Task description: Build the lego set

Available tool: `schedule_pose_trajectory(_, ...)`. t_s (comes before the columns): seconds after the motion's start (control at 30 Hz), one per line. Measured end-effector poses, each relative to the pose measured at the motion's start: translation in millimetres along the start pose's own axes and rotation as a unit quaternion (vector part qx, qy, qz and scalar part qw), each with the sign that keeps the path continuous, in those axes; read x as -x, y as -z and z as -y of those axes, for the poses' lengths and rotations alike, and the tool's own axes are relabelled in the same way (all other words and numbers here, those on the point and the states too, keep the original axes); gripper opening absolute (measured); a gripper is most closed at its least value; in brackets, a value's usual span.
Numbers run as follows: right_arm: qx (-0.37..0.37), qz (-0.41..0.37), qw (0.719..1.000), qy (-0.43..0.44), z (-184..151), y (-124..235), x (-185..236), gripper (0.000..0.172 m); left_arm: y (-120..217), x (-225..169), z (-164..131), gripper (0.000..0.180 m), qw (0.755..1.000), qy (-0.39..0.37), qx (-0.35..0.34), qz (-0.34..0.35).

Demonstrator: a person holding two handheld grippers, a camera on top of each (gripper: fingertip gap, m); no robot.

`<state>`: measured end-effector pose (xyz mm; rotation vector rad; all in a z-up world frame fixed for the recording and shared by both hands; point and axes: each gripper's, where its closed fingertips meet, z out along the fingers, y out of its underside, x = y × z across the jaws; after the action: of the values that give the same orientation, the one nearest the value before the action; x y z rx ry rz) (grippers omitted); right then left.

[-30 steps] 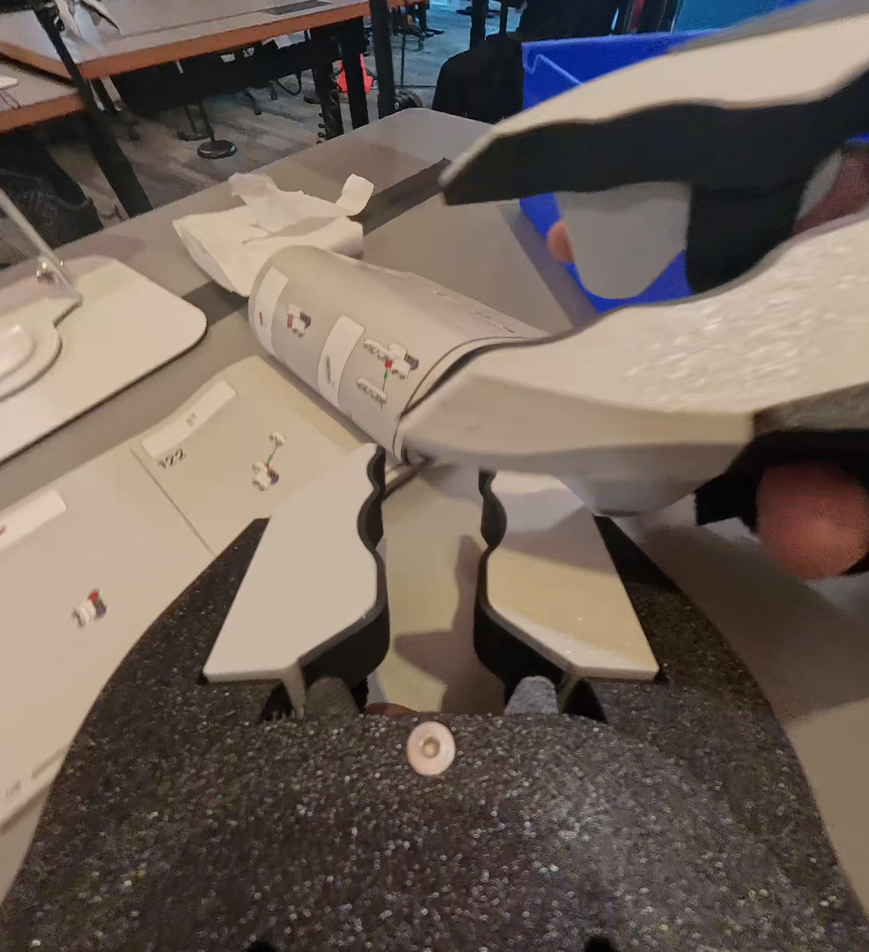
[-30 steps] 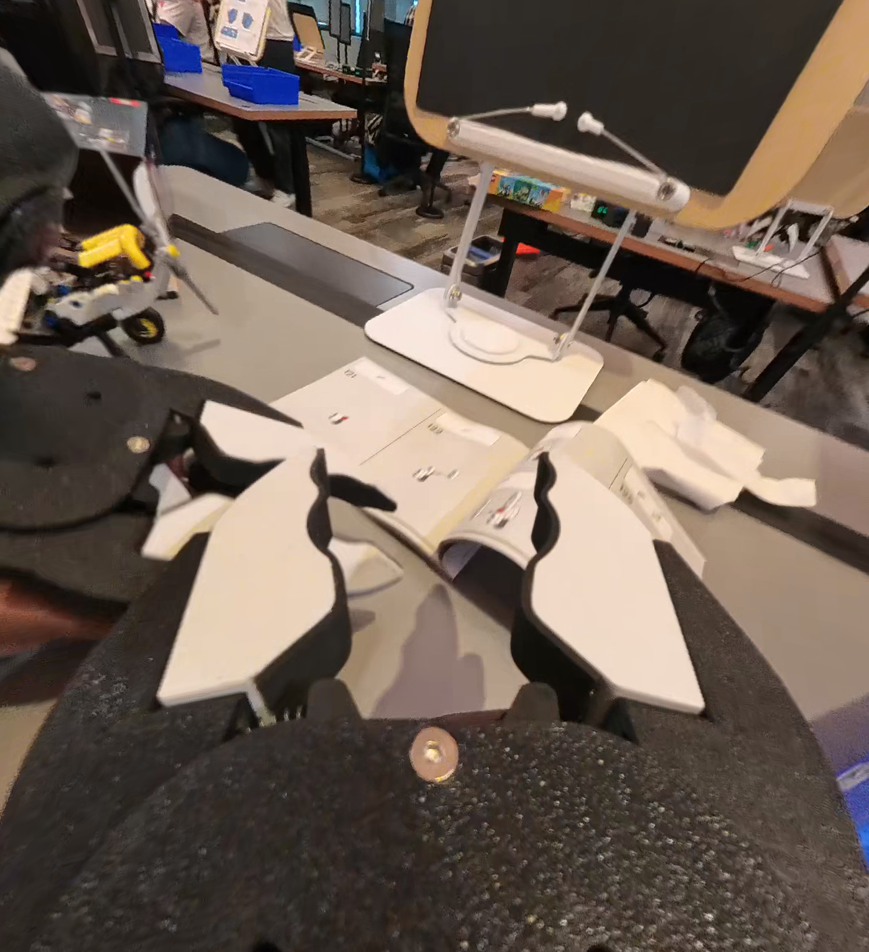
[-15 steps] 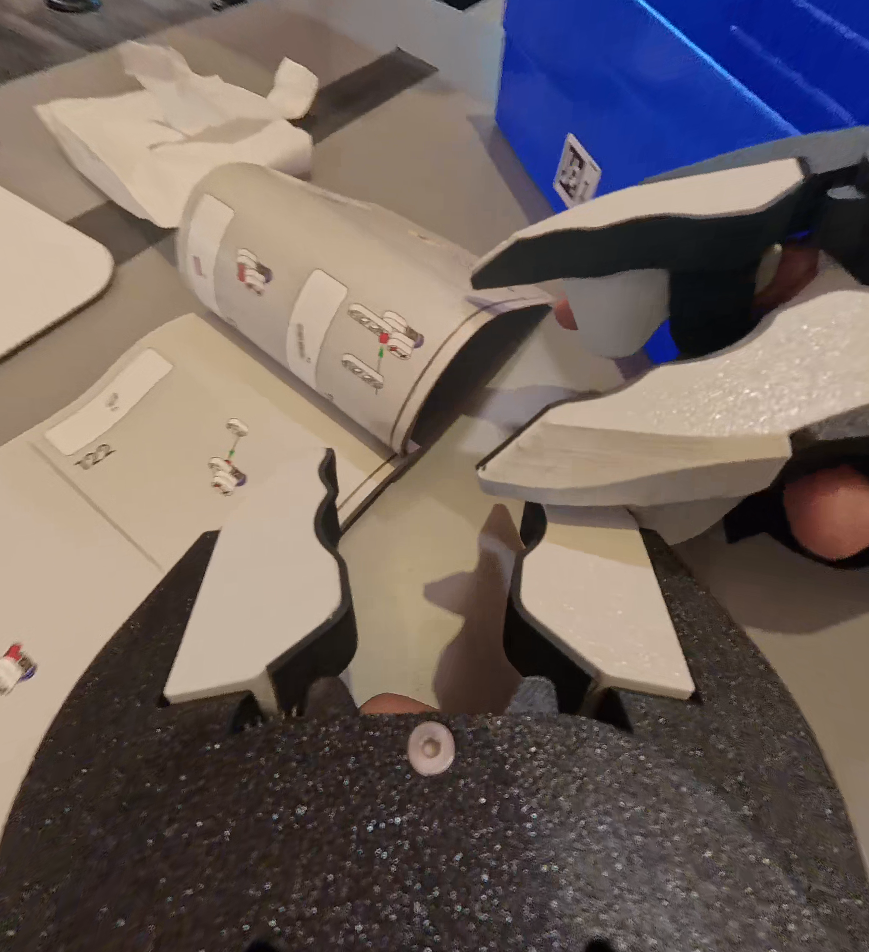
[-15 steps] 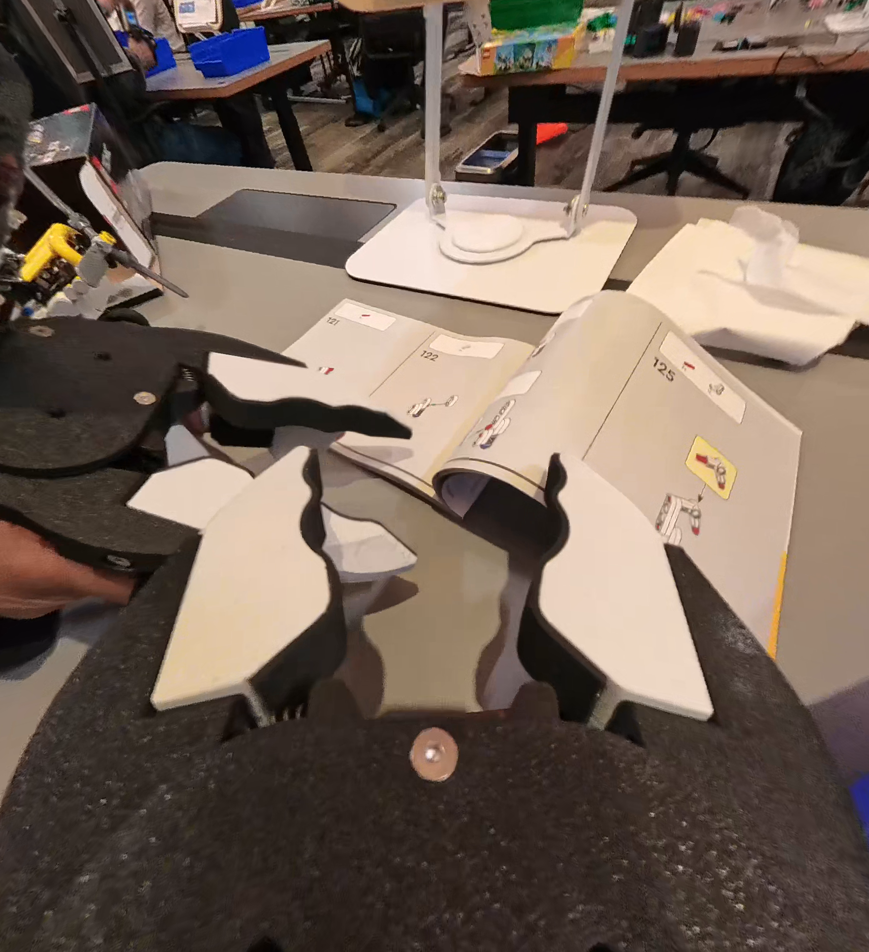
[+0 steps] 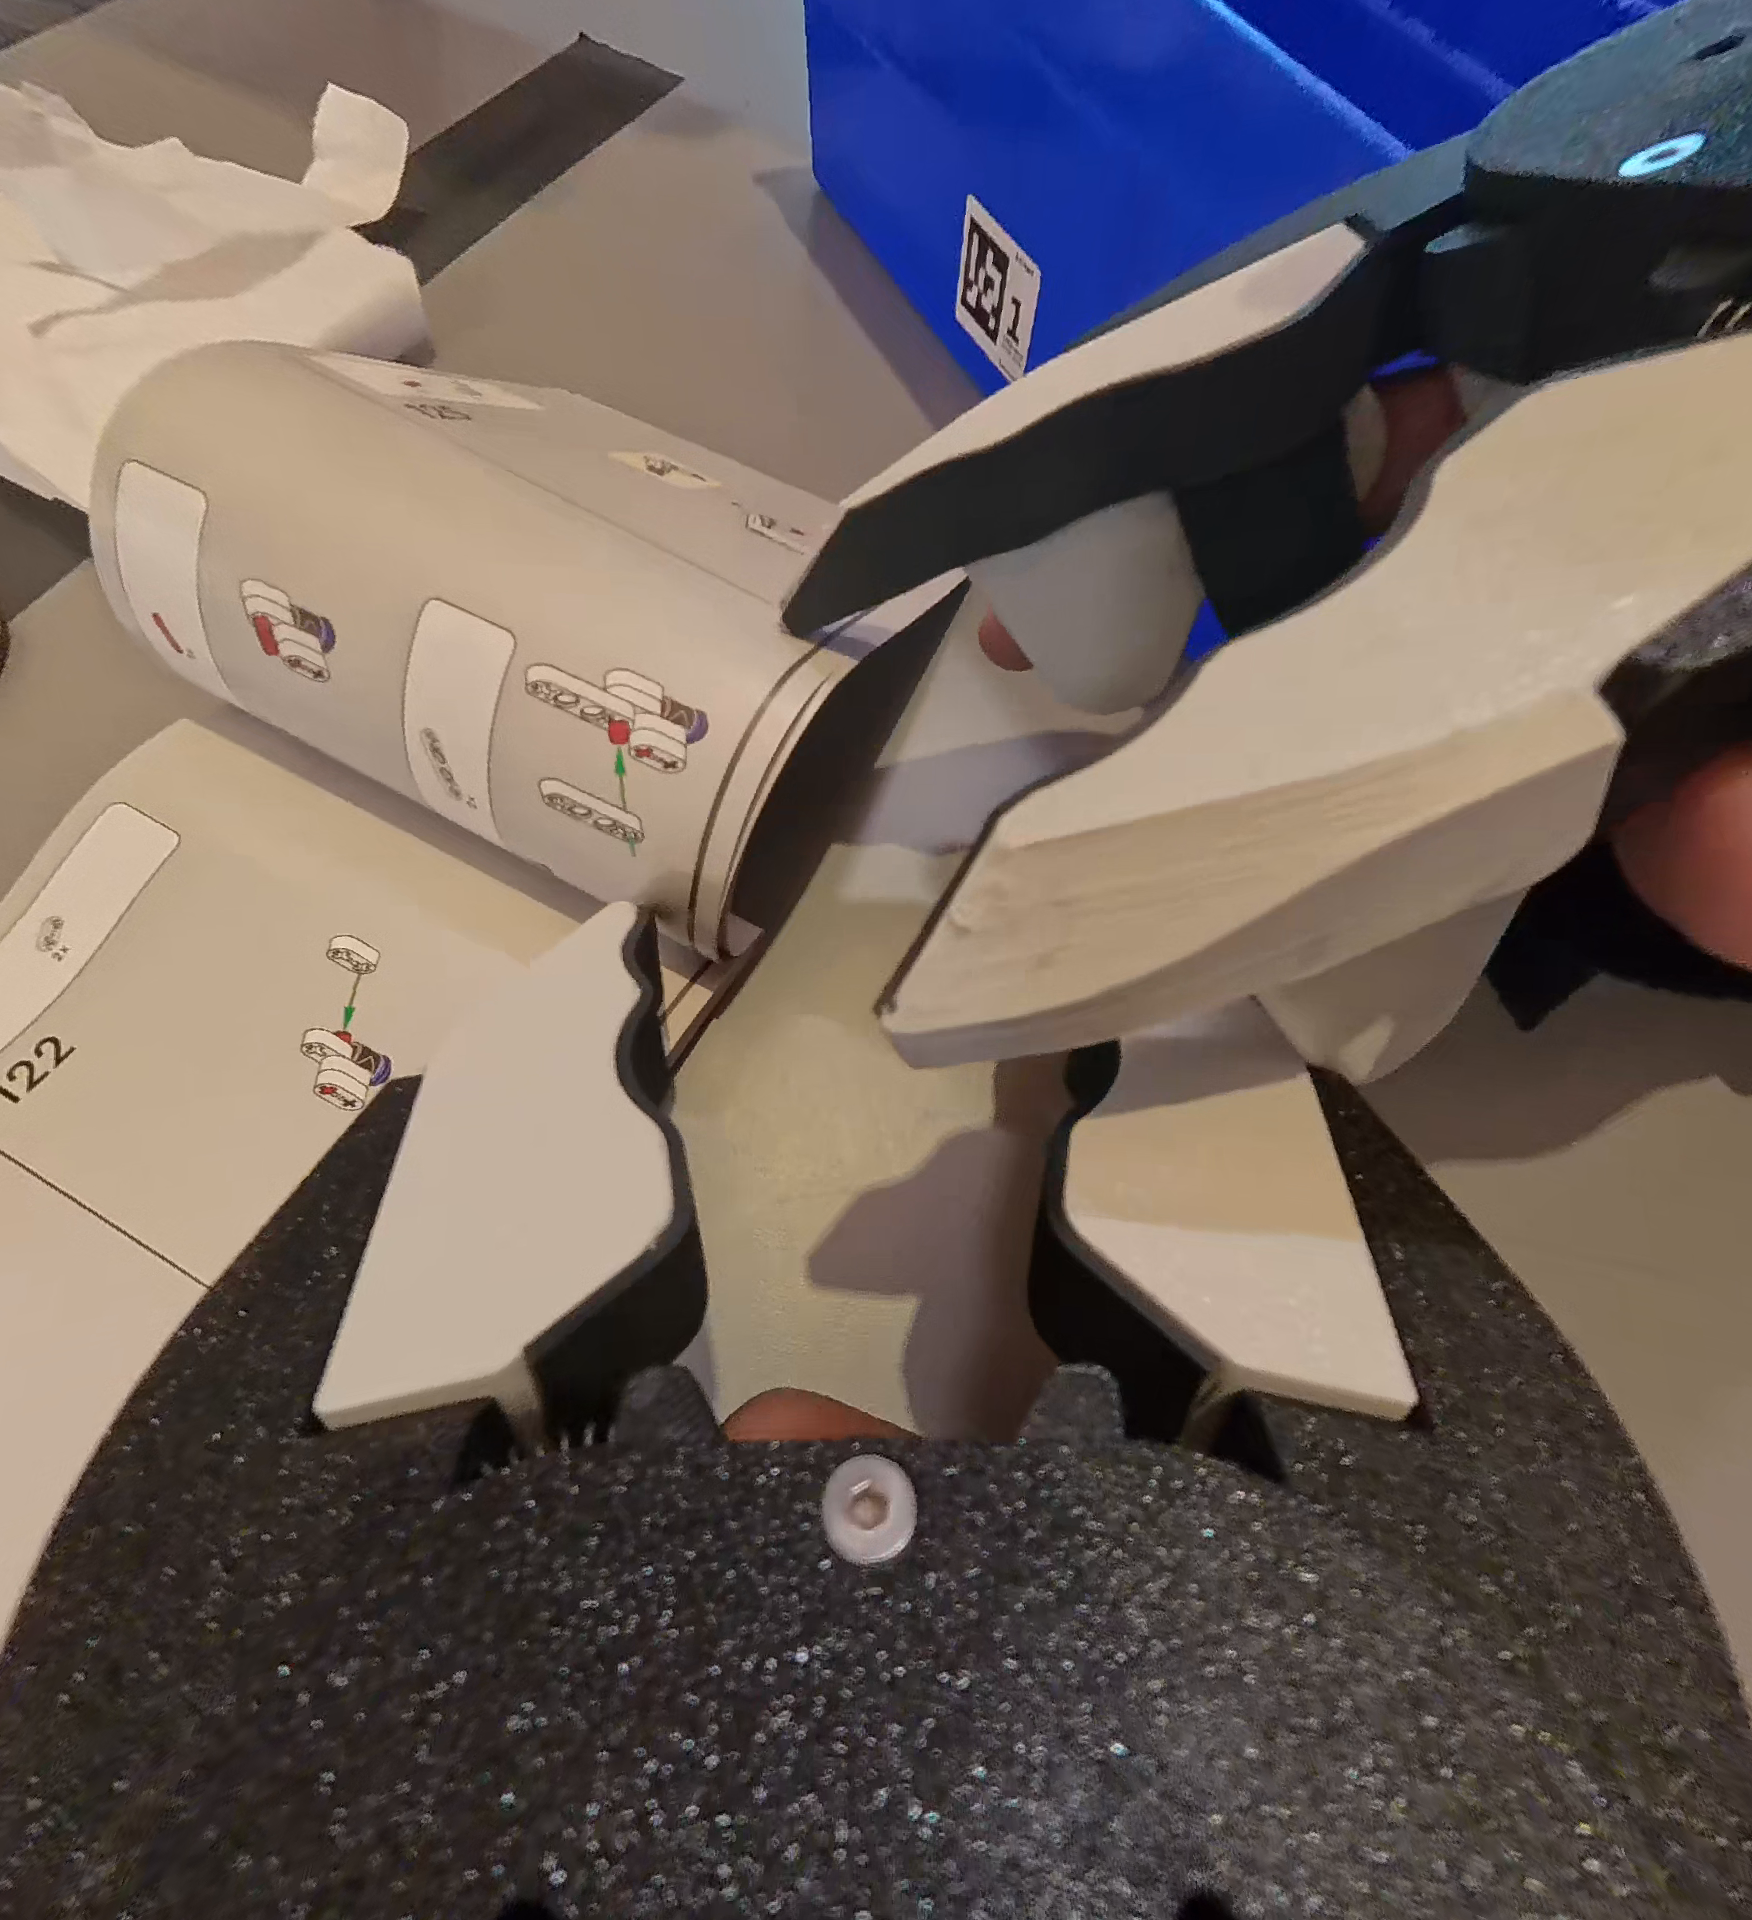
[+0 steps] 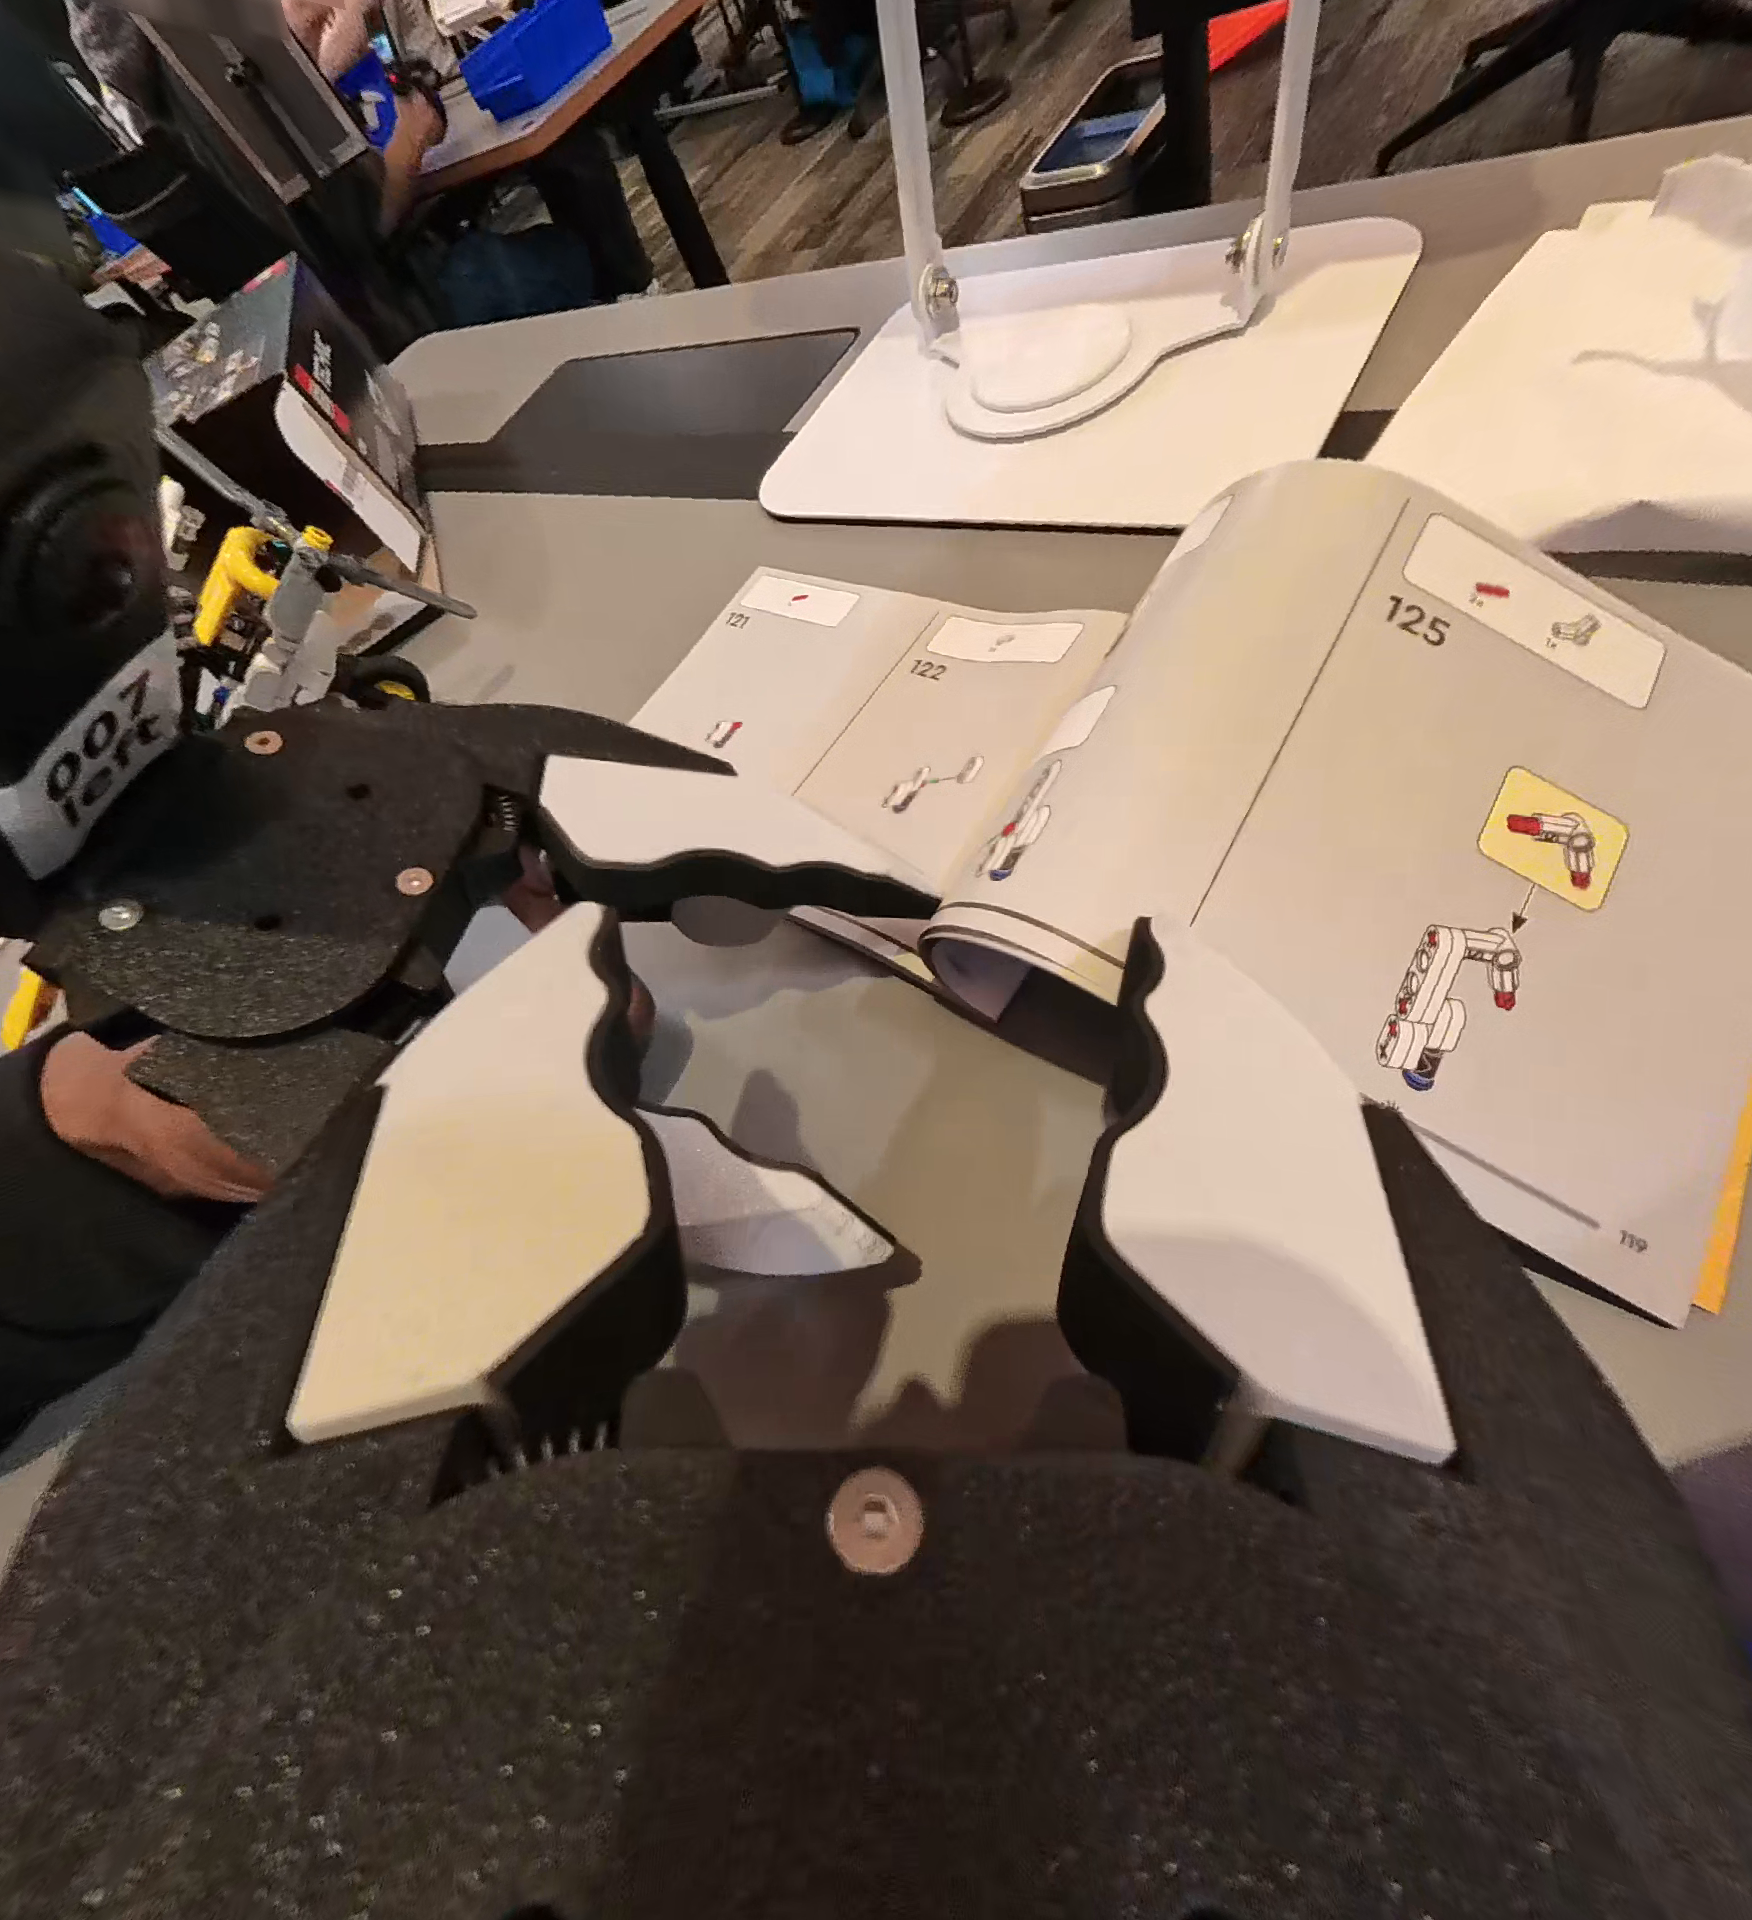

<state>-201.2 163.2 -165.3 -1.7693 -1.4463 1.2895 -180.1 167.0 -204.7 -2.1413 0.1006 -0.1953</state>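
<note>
Grey desk [image 6: 581,582], open booklet [image 6: 1423,831]: curled page just ahead of both open, empty grippers, left [image 5: 851,1039] and right [image 6: 872,997].

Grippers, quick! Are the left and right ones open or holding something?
Left gripper: open, holding nothing, beside the booklet's curled page.
Right gripper: open, holding nothing, at the curled page's edge.
</note>
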Motion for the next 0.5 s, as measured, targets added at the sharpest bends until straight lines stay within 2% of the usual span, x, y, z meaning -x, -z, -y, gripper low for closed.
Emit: schedule_pose_trajectory(0.5, 0.004, 0.105, 0.994, -0.008, 2, -11, 36, 0.090, 11, 3, -1, 0.077, 1.000, -0.008, -0.017, 0.008)
